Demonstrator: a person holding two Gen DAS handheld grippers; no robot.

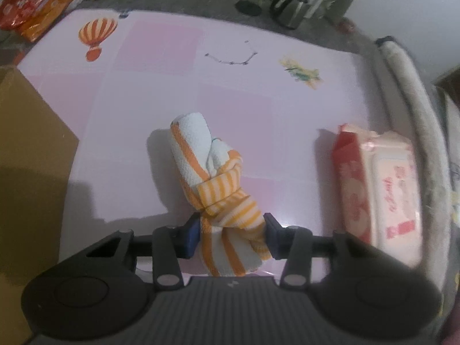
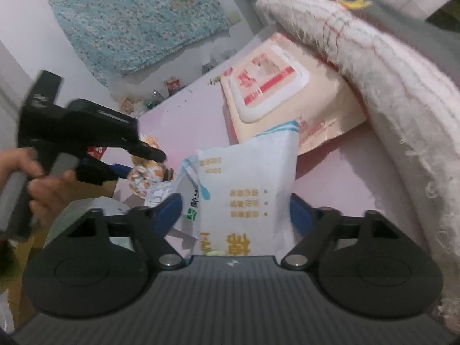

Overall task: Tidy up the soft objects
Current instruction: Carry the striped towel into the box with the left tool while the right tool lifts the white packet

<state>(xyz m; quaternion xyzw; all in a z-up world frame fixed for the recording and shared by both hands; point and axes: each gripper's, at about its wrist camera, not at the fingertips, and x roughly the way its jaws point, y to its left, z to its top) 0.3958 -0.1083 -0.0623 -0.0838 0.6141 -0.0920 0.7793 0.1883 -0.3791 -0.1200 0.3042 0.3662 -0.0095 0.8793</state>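
Nearest us, our left gripper [image 1: 231, 237] is clamped on one knotted towel [image 1: 214, 184], white with orange stripes, its far end lying on the pink table [image 1: 161, 115]. Our right gripper [image 2: 235, 212] has a blue pad touching each side of one white pouch [image 2: 247, 189], which stands upright between them; its lower edge is hidden behind the gripper body, and its print is too blurred to read. Just beyond the pouch lies one pack of wipes [image 2: 276, 97], its right part tucked under a cream cushion [image 2: 388, 86]. In the left view the same wipes [image 1: 379, 195] lie well right of the towel, cut off by the gripper body. One cardboard box [image 1: 26, 149] stands left, half out of frame. Farther off we count one kettle [image 1: 290, 10] and one orange bag [image 1: 34, 0], both blurred.
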